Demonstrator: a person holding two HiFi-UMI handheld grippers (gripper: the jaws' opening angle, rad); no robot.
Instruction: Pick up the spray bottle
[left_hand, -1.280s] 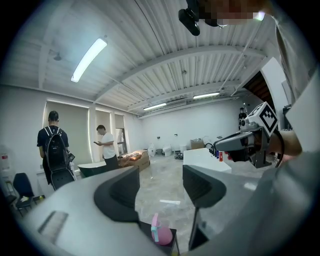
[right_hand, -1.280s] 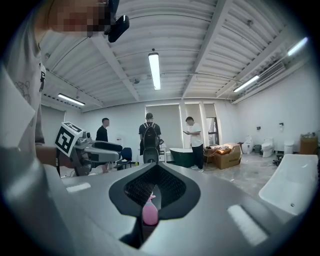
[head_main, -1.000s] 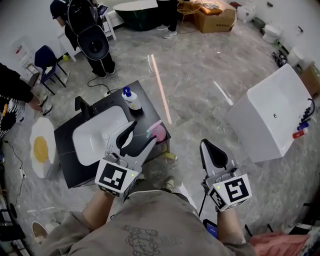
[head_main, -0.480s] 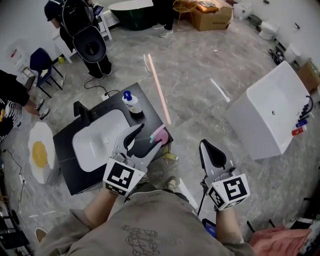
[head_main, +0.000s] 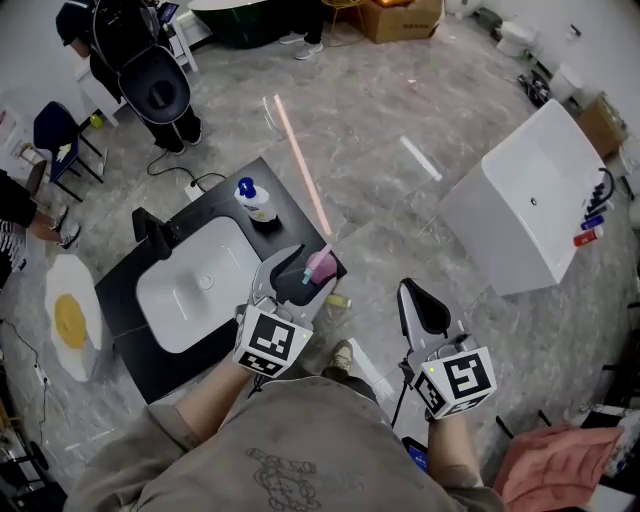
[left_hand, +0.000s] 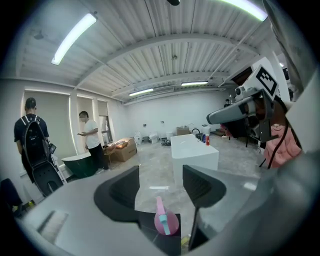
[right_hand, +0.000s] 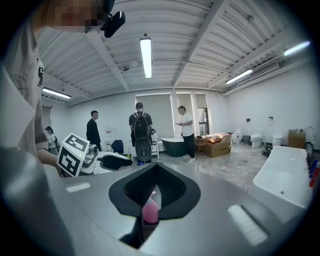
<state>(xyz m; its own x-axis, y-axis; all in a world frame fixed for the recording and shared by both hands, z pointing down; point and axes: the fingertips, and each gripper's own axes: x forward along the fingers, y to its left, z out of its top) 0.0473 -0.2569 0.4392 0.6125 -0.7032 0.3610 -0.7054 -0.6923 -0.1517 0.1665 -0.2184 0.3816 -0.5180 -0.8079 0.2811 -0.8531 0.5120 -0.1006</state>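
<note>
A pink spray bottle (head_main: 321, 264) with a pale blue trigger stands on the near right corner of a black vanity top (head_main: 285, 215). My left gripper (head_main: 303, 277) is open right beside it, fingertips at the bottle's left side. In the left gripper view the spray bottle (left_hand: 165, 221) sits low between the two spread jaws of that gripper (left_hand: 161, 192), apart from both. My right gripper (head_main: 424, 306) hangs over the floor to the right, shut and empty. Through the thin slit of the right gripper (right_hand: 152, 192) a sliver of the pink bottle (right_hand: 149, 212) shows.
The vanity holds a white sink (head_main: 195, 283), a black faucet (head_main: 155, 232) and a white bottle with a blue cap (head_main: 255, 201). A white tub (head_main: 525, 215) stands at the right, several people (head_main: 135, 70) at the back left, and an egg-shaped mat (head_main: 65, 315) lies at the left.
My left gripper has moved forward and to the right, up to the pink spray bottle. The right gripper has stayed in place, and the head view has shifted slightly.
</note>
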